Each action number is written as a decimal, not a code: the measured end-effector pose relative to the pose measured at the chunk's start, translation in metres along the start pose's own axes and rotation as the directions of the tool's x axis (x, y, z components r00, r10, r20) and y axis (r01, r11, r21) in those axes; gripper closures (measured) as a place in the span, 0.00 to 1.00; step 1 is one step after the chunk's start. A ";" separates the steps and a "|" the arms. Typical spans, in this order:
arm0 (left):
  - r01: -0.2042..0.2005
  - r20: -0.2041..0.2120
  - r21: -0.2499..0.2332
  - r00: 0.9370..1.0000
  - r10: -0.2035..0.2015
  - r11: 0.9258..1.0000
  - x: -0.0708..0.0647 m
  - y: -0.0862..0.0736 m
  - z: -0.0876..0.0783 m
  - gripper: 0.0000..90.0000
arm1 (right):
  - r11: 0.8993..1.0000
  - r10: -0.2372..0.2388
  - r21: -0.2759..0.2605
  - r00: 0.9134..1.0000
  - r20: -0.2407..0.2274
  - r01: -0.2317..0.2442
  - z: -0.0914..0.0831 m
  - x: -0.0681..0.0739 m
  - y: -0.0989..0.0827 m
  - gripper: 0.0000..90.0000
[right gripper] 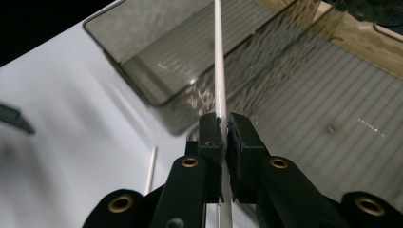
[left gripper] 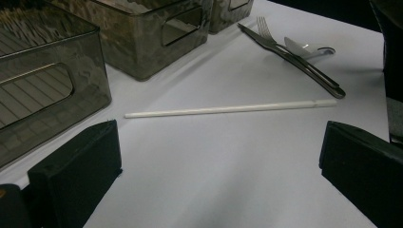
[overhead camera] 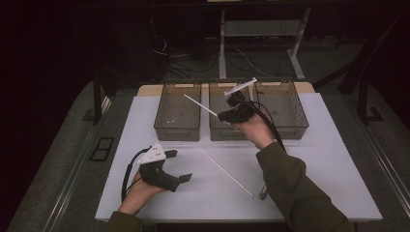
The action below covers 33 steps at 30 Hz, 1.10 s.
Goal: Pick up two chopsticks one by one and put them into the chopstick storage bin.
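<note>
My right gripper (overhead camera: 222,116) is lifted over the middle smoky bin (overhead camera: 218,134) and is shut on a thin white straw (overhead camera: 199,104) that points up and left over the left bin (overhead camera: 176,133). In the right gripper view the jaws (right gripper: 222,126) pinch that straw (right gripper: 218,57) near its lower part, with bins beneath. A second white straw (overhead camera: 225,172) lies on the white table. My left gripper (overhead camera: 179,166) rests at the front left, open and holding nothing. In the left gripper view this straw (left gripper: 228,108) lies ahead of the wide jaws (left gripper: 218,156).
A third bin (overhead camera: 290,130) stands at the back right. A fork, knife and spoon (left gripper: 294,57) lie together on the table past the straw; in the high view the cutlery (overhead camera: 263,193) peeks out beside the right sleeve. The table edge runs along the front.
</note>
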<state>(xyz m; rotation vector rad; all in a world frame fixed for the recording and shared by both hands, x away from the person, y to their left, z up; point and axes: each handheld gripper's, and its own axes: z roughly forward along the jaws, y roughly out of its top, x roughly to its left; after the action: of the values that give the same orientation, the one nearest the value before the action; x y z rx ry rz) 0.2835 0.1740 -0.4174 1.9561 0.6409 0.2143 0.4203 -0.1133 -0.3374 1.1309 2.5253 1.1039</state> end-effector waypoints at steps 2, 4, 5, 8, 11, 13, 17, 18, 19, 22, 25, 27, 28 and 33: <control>-0.003 0.000 -0.004 1.000 0.003 1.000 0.000 0.000 0.000 0.00 | 1.000 0.005 0.008 1.000 0.001 -0.005 0.008 0.002 0.008 0.94; -0.004 0.003 -0.004 1.000 0.004 1.000 0.001 0.000 0.000 0.00 | 1.000 0.007 0.017 1.000 0.013 -0.007 0.019 0.002 0.021 0.94; 0.002 0.005 -0.009 1.000 -0.001 1.000 0.000 0.000 0.000 0.00 | 1.000 0.013 0.018 1.000 0.017 -0.013 0.022 0.002 0.026 0.94; 0.004 0.009 -0.006 1.000 -0.004 1.000 0.000 0.000 0.000 0.00 | 1.000 0.012 0.026 1.000 0.022 -0.012 0.029 0.003 0.034 0.94; -0.003 0.012 -0.009 1.000 0.003 1.000 0.000 0.001 0.001 0.00 | 0.999 0.025 0.045 0.999 0.031 -0.026 0.044 0.004 0.049 0.94; -0.004 0.013 -0.010 1.000 0.004 1.000 -0.001 0.001 0.001 0.00 | 0.998 0.030 0.056 0.999 0.040 -0.032 0.053 0.005 0.055 0.94; -0.014 0.017 -0.008 1.000 0.015 1.000 0.000 0.001 0.001 0.00 | 0.997 0.040 0.070 0.998 0.047 -0.044 0.065 0.006 0.062 0.94; -0.014 0.019 -0.010 1.000 0.014 1.000 0.000 0.001 0.001 0.00 | 0.996 0.042 0.074 0.998 0.049 -0.045 0.069 0.007 0.065 0.94; -0.008 0.021 -0.010 1.000 0.008 1.000 0.000 0.001 0.001 0.00 | 0.995 0.045 0.083 0.998 0.047 -0.049 0.077 0.009 0.069 0.94; -0.008 0.023 -0.012 1.000 0.009 1.000 0.000 0.001 0.001 0.00 | 0.995 0.041 0.094 0.998 0.051 -0.045 0.085 0.012 0.073 0.94; -0.014 0.026 -0.012 1.000 0.014 1.000 0.000 0.002 0.001 0.00 | 0.993 0.046 0.106 0.998 0.048 -0.051 0.096 0.017 0.079 0.94; -0.010 0.027 -0.012 1.000 0.011 1.000 -0.001 0.002 0.001 0.00 | 0.993 0.042 0.108 0.998 0.049 -0.047 0.098 0.019 0.080 0.94; -0.009 0.028 -0.014 1.000 0.010 1.000 -0.001 0.002 0.001 0.00 | 0.992 0.035 0.116 0.998 0.053 -0.041 0.103 0.022 0.082 0.94; -0.009 0.032 -0.012 0.999 0.010 1.000 -0.001 0.002 0.001 0.00 | 0.990 0.048 0.129 0.997 0.055 -0.054 0.110 0.023 0.084 0.93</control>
<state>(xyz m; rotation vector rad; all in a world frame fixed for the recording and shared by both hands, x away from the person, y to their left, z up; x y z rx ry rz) 0.2837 0.1716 -0.4163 1.9480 0.6083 0.1917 0.4984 0.0019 -0.3557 1.2461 2.5743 0.9196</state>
